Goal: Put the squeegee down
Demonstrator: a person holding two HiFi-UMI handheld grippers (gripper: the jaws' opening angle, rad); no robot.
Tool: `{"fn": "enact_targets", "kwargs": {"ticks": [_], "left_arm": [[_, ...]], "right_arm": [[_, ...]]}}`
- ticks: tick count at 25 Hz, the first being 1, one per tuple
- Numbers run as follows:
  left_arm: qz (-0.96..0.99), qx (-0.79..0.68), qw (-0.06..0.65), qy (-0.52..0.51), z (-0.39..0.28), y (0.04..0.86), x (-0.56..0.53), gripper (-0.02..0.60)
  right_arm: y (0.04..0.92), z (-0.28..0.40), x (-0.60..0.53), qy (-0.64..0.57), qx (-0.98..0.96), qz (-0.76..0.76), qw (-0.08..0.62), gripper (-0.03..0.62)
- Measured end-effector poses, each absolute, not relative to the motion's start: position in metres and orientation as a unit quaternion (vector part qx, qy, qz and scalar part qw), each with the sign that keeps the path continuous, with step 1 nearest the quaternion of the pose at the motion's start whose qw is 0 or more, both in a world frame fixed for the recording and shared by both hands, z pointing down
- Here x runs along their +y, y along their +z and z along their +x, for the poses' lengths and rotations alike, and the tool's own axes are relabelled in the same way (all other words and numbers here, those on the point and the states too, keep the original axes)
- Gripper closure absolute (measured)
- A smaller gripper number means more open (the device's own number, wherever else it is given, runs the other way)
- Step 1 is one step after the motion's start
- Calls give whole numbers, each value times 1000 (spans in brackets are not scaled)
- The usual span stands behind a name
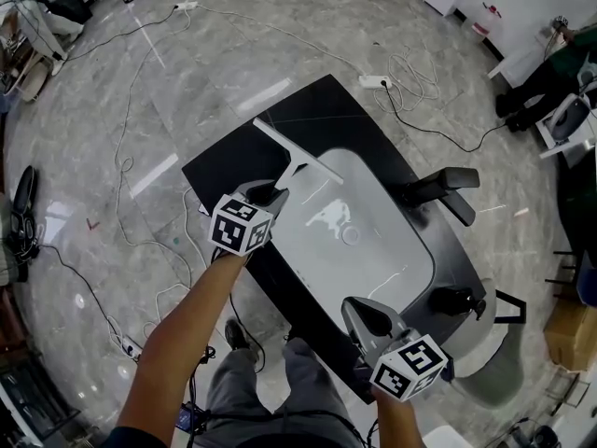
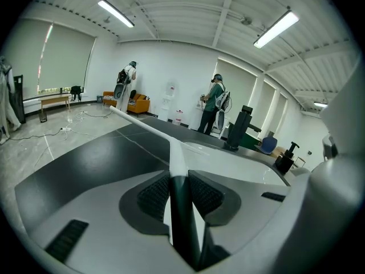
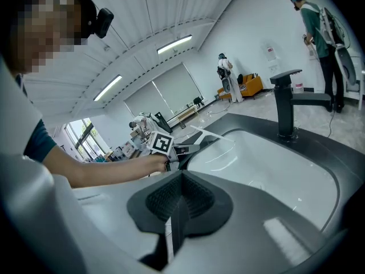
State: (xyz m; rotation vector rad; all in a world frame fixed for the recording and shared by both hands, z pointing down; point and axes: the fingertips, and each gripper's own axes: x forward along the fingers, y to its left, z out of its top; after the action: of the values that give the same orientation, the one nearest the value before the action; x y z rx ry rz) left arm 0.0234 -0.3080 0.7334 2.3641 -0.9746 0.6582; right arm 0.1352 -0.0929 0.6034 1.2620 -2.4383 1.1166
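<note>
Squeegee (image 2: 177, 157) between left tongs (image 2: 181, 178)

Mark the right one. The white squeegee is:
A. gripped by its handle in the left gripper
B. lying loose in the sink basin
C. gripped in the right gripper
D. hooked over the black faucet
A: in the left gripper view, the left gripper has its jaws closed on the handle of the squeegee, with the blade out ahead over the counter, while the right gripper is shut on nothing.
</note>
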Motion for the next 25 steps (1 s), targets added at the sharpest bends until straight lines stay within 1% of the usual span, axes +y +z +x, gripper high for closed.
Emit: {"fn": "enact_targets", "kwargs": {"ticks": [25], "left_arm": [[873,-349,243,240,29,731,-300,483]], "right_arm": [[612,122,-68,391,-817,414,89,586]]}}
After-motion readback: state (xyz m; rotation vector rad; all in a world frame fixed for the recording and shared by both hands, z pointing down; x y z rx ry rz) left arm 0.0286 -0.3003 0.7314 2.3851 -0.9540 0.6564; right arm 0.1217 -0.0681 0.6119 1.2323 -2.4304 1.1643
